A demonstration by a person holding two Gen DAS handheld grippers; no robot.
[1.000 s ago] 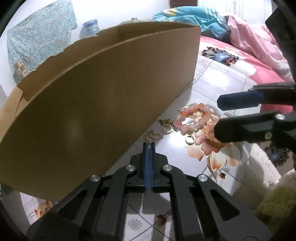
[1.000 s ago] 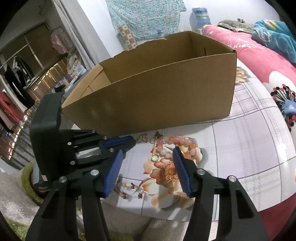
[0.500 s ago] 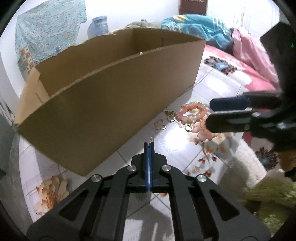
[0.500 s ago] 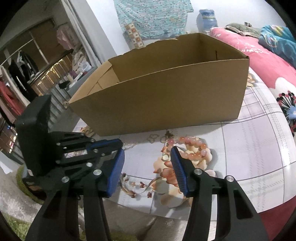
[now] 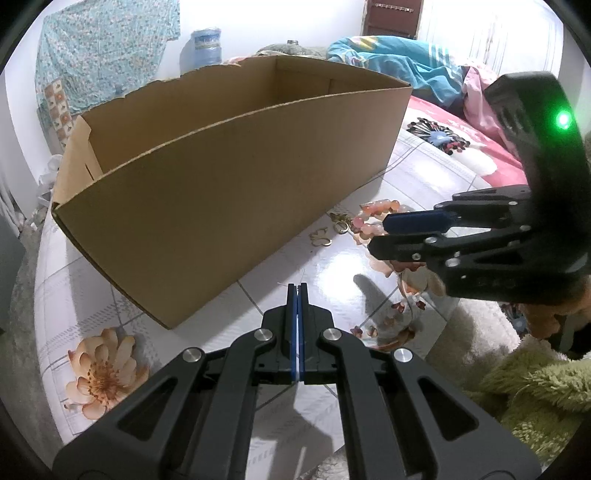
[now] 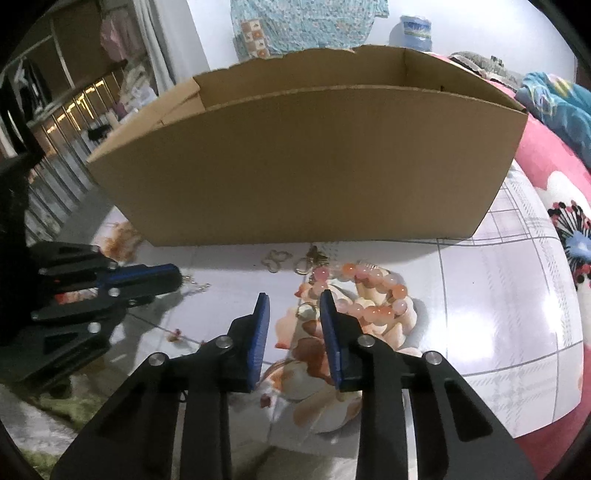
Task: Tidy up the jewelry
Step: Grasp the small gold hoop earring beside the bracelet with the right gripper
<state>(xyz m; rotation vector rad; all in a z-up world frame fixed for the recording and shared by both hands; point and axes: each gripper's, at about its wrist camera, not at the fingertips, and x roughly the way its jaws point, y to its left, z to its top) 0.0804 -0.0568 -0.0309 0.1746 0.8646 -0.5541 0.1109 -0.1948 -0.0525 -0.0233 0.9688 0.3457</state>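
Note:
A pink and orange bead bracelet (image 6: 369,295) (image 5: 369,218) lies on the glossy flowered table (image 6: 498,295) in front of a big open cardboard box (image 6: 295,166) (image 5: 221,184). Small gold earrings (image 6: 275,258) (image 5: 320,238) lie beside it near the box wall. My right gripper (image 6: 294,297) (image 5: 376,234) hovers low over the bracelet's left edge, jaws closing, with a small gold ring (image 6: 304,308) in the gap and the pads clear of it. My left gripper (image 5: 297,286) (image 6: 177,277) is shut, and a thin wire-like earring piece (image 6: 195,286) sticks out of its tip.
A bed with pink and blue bedding (image 5: 424,74) runs along the right. A fluffy green and white rug (image 5: 535,387) lies below the table's near edge. A water bottle (image 6: 415,31) and a hanging patterned cloth (image 6: 306,22) stand behind the box.
My left gripper pulled back and up from the earrings, staying shut with a thin piece at its tip. My right gripper's jaws narrowed and dropped toward the gold ring beside the bracelet.

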